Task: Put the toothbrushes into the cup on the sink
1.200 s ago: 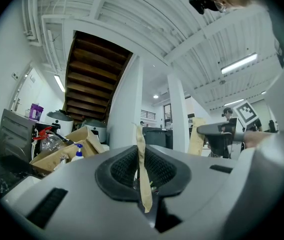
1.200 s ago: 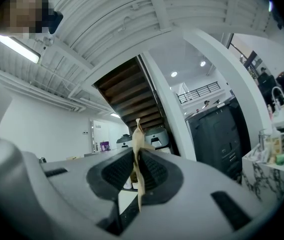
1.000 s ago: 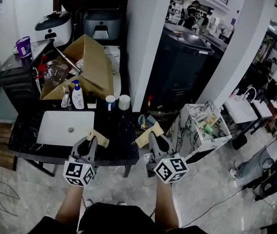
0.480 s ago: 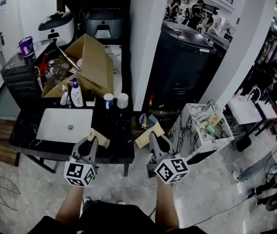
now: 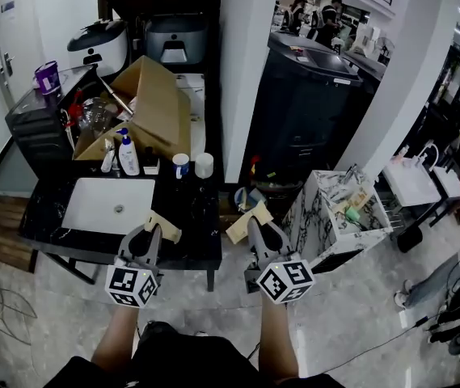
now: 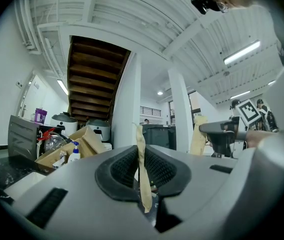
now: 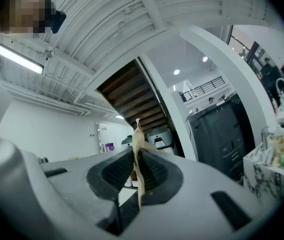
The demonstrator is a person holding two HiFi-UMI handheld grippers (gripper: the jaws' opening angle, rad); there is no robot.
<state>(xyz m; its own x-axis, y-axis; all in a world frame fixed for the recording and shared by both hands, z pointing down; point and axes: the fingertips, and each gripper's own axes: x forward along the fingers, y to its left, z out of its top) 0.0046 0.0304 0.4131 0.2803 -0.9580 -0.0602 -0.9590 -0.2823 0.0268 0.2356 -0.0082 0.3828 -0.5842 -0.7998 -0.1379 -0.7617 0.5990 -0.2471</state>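
Observation:
A white sink basin is set in a black counter below me in the head view. Two cups stand at the counter's back: one white with a blue band, one plain white. I cannot make out any toothbrush. My left gripper hovers over the counter's front, right of the basin, its tape-wrapped jaws shut on nothing. My right gripper hangs past the counter's right end, also shut and empty. In the left gripper view and the right gripper view the pads meet, with only tan tape between.
A soap pump bottle stands behind the basin. An open cardboard box and a black shelf with a purple cup lie further back. A white pillar, a black cabinet and a marble-patterned stand are to the right.
The head view has drifted slightly, so the counter sits a little further right in the picture. Both grippers hold the same place and stay shut.

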